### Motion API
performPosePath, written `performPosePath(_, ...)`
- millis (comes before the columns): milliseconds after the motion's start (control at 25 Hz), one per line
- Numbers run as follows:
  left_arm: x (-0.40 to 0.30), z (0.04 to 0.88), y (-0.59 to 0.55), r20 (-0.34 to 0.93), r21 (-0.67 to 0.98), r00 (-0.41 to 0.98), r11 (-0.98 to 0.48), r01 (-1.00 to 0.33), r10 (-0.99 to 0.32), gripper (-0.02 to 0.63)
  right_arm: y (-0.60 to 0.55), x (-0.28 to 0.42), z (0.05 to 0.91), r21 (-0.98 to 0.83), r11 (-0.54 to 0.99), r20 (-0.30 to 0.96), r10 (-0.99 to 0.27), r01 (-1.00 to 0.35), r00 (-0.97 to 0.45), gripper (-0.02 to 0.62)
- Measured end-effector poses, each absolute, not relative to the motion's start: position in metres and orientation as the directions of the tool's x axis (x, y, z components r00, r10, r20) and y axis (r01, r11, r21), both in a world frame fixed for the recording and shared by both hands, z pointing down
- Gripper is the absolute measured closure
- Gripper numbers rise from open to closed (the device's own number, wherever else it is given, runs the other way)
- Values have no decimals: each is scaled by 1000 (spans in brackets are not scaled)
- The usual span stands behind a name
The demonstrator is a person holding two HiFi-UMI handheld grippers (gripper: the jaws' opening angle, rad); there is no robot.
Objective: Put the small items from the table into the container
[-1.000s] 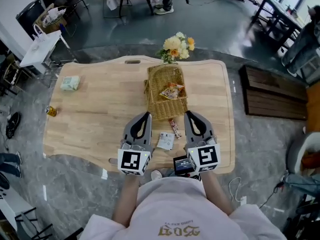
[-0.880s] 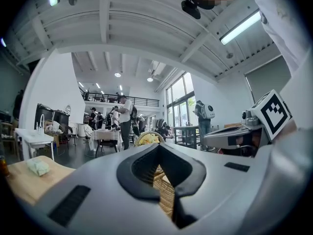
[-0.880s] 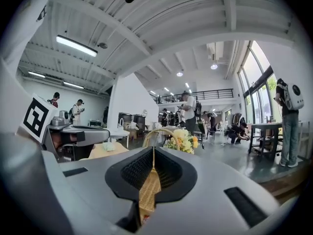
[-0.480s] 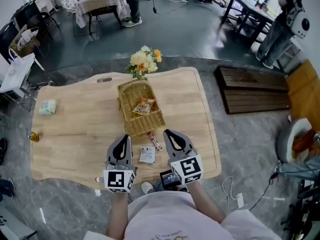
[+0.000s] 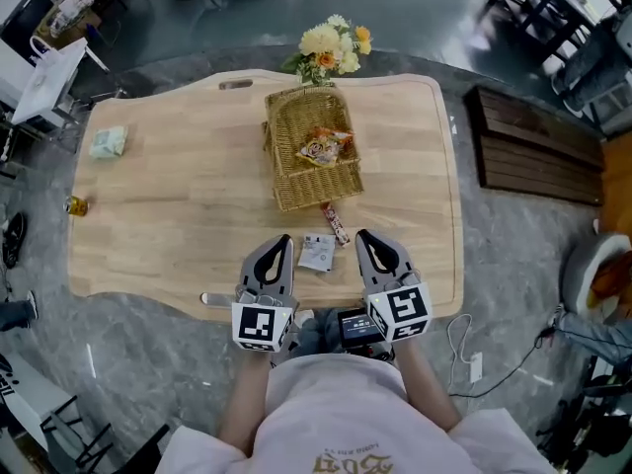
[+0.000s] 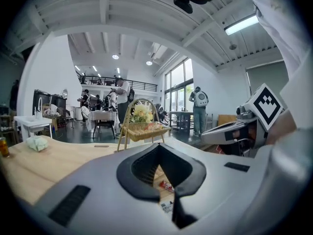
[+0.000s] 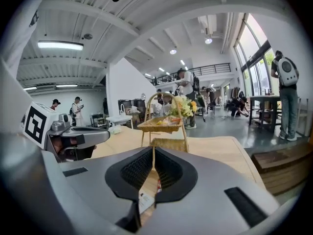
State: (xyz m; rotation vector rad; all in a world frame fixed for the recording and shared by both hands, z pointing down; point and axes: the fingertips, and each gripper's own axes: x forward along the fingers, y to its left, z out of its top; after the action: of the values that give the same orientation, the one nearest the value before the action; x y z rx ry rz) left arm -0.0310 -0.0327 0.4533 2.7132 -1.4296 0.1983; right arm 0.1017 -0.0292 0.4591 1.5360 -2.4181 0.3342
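Nearest me, both grippers sit over the near edge of the table (image 5: 178,215), a pale wooden slab with wavy, rounded edges and visible grain. The left gripper (image 5: 283,240) has its grey fingers brought together to a thin slit with nothing caught in it. The right gripper (image 5: 362,235) is closed the same way and is also empty. Between the two tips, at 12 o'clock, a flat white sachet (image 5: 317,252) lies on the wood, touching neither gripper. Just past it lies a slim red-wrapped bar (image 5: 336,223), its far end right beside the near wall of the wicker basket (image 5: 316,194). The basket is rectangular and coarsely woven, with a tall hoop handle (image 7: 183,126), and it blocks the straight line to the far edge. A glossy orange snack packet (image 5: 324,148) lies inside it. Beyond the basket, at 12 o'clock, a bunch of yellow and cream flowers (image 5: 329,42) stands at the far rim. At 10 o'clock, well apart from the rest, is a crumpled pale green packet (image 5: 108,142). A small amber bottle (image 5: 76,205) sits by the left edge at 9 o'clock. At 2 o'clock, a dark slatted bench (image 5: 538,146) stands on the glossy grey floor (image 5: 494,265).
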Motion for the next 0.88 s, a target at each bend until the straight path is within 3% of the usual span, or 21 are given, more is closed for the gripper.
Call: performPosePath(880, -41, 571, 23, 367, 77, 567, -583, -809, -737, 612, 34, 46, 592, -146, 581, 617, -579, -800, -533, 568)
